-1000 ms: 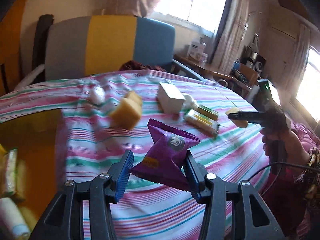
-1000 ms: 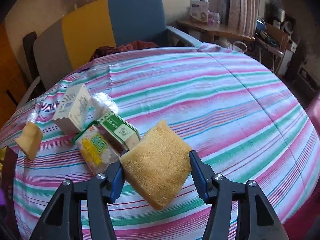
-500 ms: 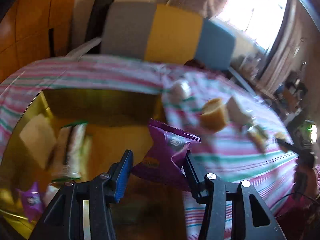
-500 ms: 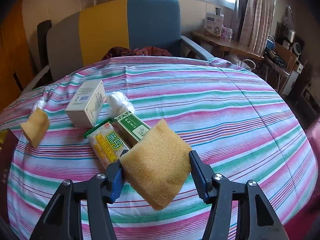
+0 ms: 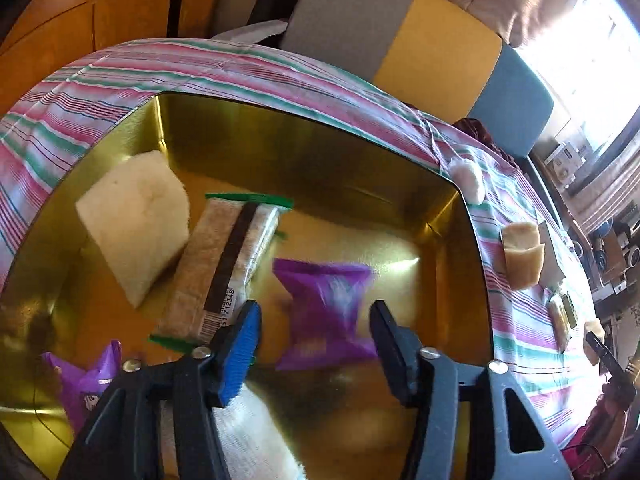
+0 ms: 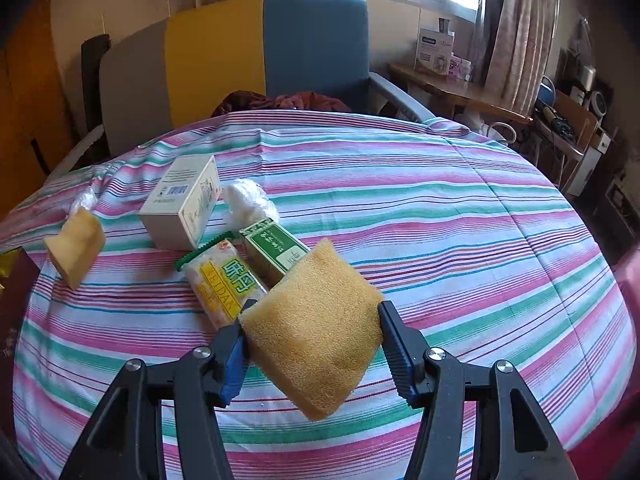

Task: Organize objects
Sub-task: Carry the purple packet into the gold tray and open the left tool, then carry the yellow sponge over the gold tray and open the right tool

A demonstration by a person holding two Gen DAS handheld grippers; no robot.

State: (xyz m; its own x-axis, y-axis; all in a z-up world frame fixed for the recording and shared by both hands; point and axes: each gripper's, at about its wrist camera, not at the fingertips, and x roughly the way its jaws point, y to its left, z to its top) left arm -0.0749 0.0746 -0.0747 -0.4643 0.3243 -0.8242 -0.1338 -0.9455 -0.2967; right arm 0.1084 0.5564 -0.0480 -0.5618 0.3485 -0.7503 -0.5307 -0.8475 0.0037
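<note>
In the left wrist view my left gripper hangs over a gold tin box, its jaws opening. A purple snack packet, blurred, is between the fingers with a gap on both sides. In the box lie a white sponge, a long cracker packet, a second purple packet and a white cloth-like item. In the right wrist view my right gripper is shut on a yellow sponge, held above the striped tablecloth.
On the cloth left of the yellow sponge lie a white carton, a green box, a yellow cracker packet, a white plastic bundle and a tan sponge. An armchair stands behind the table.
My left gripper swung from the tablecloth over the gold box and its jaws spread, letting go of the purple packet. The right gripper still holds the yellow sponge in about the same place.
</note>
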